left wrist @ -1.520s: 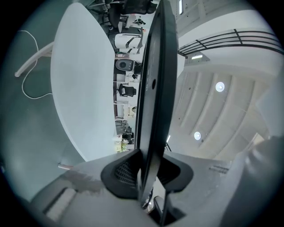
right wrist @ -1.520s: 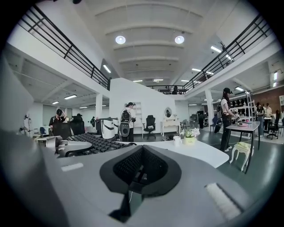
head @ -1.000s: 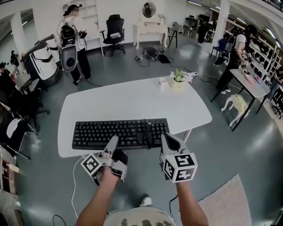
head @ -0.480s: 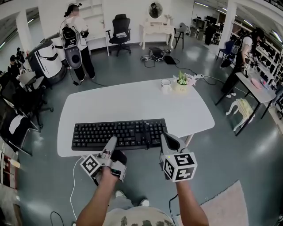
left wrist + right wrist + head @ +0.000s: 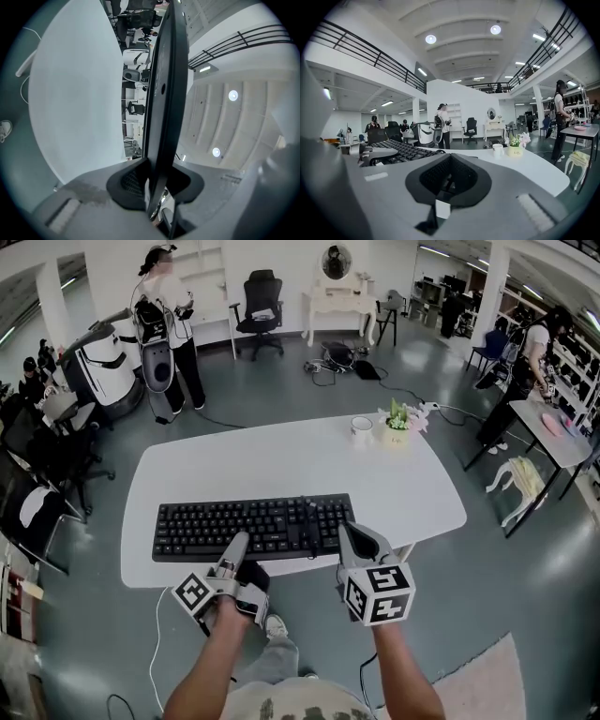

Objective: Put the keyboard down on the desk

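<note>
Here, on the left, the left tongs (image 5: 240, 542) are shut tight on the front edge of the keyboard (image 5: 253, 526). The left gripper view shows this edge as a thin, dark, hard strip, pinched between two grey jaws with black bumpy pads. This gripper is turned on its side, so one jaw sits over the edge and one under it. Behind it, a cube with black and white squares (image 5: 194, 592) sits by the hand, and a bare arm reaches forward and down.

The keyboard is long, flat and black, with rows of small square keys. It lies along the near side of the worktop (image 5: 281, 460), which is white, smooth and rounded at the corners. In the left gripper view a gap shows between the held edge and the white top, so that edge is lifted up. I cannot tell if the far edge touches.

To the right, the right tongs (image 5: 354, 538) point at the keyboard's right front corner, just beside it. Their jaws are closed together with nothing between them. The second cube (image 5: 380, 594) sits on this gripper, and the right arm reaches forward too.

Far back on the right, a round white mug (image 5: 361, 428) and a small plant pot (image 5: 397, 423) stand side by side.
</note>
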A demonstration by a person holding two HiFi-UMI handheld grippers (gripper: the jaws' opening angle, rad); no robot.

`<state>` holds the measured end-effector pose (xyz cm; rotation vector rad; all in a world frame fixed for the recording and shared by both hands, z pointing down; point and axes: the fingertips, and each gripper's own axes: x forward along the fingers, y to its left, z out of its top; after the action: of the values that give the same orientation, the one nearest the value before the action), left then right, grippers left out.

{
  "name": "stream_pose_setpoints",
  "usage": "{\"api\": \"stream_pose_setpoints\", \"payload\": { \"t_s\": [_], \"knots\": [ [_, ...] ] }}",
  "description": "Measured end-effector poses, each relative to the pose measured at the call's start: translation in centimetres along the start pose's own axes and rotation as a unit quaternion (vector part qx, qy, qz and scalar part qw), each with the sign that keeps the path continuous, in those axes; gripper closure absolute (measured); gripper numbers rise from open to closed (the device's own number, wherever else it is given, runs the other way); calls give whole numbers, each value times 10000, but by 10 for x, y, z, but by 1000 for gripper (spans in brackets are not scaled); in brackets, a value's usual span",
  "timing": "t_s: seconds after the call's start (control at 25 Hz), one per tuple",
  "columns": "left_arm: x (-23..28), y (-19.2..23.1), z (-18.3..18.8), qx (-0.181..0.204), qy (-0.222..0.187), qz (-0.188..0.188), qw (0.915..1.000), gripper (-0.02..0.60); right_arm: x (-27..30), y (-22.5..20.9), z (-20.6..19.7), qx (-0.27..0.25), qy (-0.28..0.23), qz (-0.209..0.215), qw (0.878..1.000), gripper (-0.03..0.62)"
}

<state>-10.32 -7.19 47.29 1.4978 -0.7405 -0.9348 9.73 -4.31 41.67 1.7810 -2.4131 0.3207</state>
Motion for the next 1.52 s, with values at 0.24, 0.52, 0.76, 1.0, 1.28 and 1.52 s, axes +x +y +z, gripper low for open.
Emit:
{"api": "stream_pose_setpoints", "payload": {
  "t_s": [0.24, 0.52, 0.76, 1.0, 1.28, 1.52],
  "knots": [
    [47, 10, 30, -164, 23, -35, 9999, 492, 55, -9, 10, -29, 130, -49, 9999, 594],
    [104, 22, 73, -348, 116, -12, 9993, 492, 125, -16, 31, -86, 292, -186, 9994, 594],
    [145, 33, 107, -441, 179, 19, 9989, 492, 176, -19, 41, -115, 393, -271, 9988, 594],
    [172, 38, 134, -475, 259, 24, 9985, 492, 213, -18, 51, -119, 424, -337, 9985, 594],
    [187, 45, 142, -504, 248, -12, 9984, 492, 229, -25, 50, -153, 416, -372, 9983, 594],
    [198, 47, 133, -450, 208, 25, 9988, 492, 234, -42, 54, -212, 414, -309, 9984, 594]
  ]
}}
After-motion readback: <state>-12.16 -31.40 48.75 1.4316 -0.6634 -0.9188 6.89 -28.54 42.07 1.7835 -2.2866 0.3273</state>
